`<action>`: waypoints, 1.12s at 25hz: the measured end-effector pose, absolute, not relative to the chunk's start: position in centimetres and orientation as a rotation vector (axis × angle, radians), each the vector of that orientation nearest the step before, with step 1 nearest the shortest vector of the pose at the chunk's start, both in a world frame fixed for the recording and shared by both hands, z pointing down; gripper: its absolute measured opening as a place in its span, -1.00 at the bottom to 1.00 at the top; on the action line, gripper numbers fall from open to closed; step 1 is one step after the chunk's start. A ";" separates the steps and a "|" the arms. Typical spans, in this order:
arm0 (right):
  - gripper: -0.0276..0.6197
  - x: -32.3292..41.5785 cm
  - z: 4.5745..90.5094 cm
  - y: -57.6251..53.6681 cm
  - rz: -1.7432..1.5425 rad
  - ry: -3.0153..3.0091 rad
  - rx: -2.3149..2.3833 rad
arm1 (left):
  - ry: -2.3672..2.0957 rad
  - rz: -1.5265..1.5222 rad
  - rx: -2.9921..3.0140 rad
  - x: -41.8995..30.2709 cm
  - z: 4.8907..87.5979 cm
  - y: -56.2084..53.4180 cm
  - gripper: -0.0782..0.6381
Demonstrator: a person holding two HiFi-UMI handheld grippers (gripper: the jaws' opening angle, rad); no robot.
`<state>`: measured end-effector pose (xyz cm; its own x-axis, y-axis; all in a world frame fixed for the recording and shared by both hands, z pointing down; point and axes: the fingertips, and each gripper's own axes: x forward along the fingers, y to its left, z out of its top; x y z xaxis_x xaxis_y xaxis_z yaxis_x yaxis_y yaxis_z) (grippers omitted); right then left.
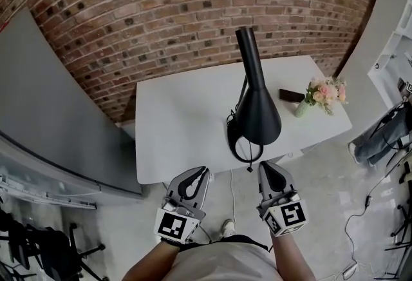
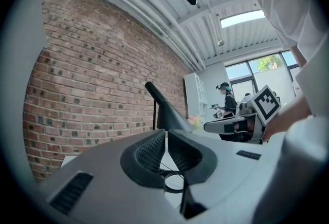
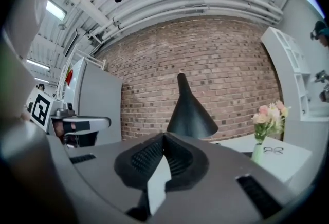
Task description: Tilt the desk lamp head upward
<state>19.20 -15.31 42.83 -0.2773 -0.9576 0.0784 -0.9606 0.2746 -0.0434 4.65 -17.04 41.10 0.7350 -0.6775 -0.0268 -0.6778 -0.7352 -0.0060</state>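
Closed and empty, the left gripper point(image 1: 201, 174) and right gripper point(image 1: 266, 167) hang short of the desk point(image 1: 174, 125), whose lamp head point(image 1: 259, 117) droops by the near edge; best to open one, pinch the narrow neck point(image 1: 248, 48) and pivot gently upward.

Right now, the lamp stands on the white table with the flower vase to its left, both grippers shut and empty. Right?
No: the head view shows the flower vase to the right of the lamp. The lamp stands on the white table; left gripper and right gripper are shut, empty.
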 end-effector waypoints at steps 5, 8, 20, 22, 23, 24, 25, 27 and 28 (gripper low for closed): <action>-0.88 19.5 45.1 -16.7 0.059 -2.436 1.796 | 1.186 0.027 -2.868 4.8 40.9 -17.4 -0.73; -0.88 19.6 46.0 -17.7 0.060 -2.442 1.766 | 1.238 0.012 -2.851 4.6 41.2 -17.9 -0.73; -0.88 22.0 48.3 -21.8 0.008 -2.422 1.751 | 1.295 0.005 -2.828 6.8 42.2 -20.0 -0.73; -0.88 21.8 48.3 -22.2 0.002 -2.431 1.748 | 1.318 -0.013 -2.829 6.7 42.7 -20.1 -0.73; -0.88 21.8 48.3 -22.4 -0.001 -2.434 1.746 | 1.331 -0.021 -2.826 6.6 42.9 -20.2 -0.73; -0.88 21.9 48.2 -22.6 -0.007 -2.439 1.748 | 1.342 -0.023 -2.821 6.6 43.0 -20.3 -0.73; -0.88 21.9 48.0 -22.9 -0.018 -2.449 1.754 | 1.350 -0.023 -2.816 6.6 42.9 -20.5 -0.73; -0.88 22.1 47.4 -23.4 -0.049 -2.482 1.772 | 1.362 -0.030 -2.806 6.5 43.0 -20.7 -0.73; -0.88 22.1 47.1 -23.5 -0.065 -2.499 1.780 | 1.367 -0.040 -2.799 6.4 43.1 -20.6 -0.73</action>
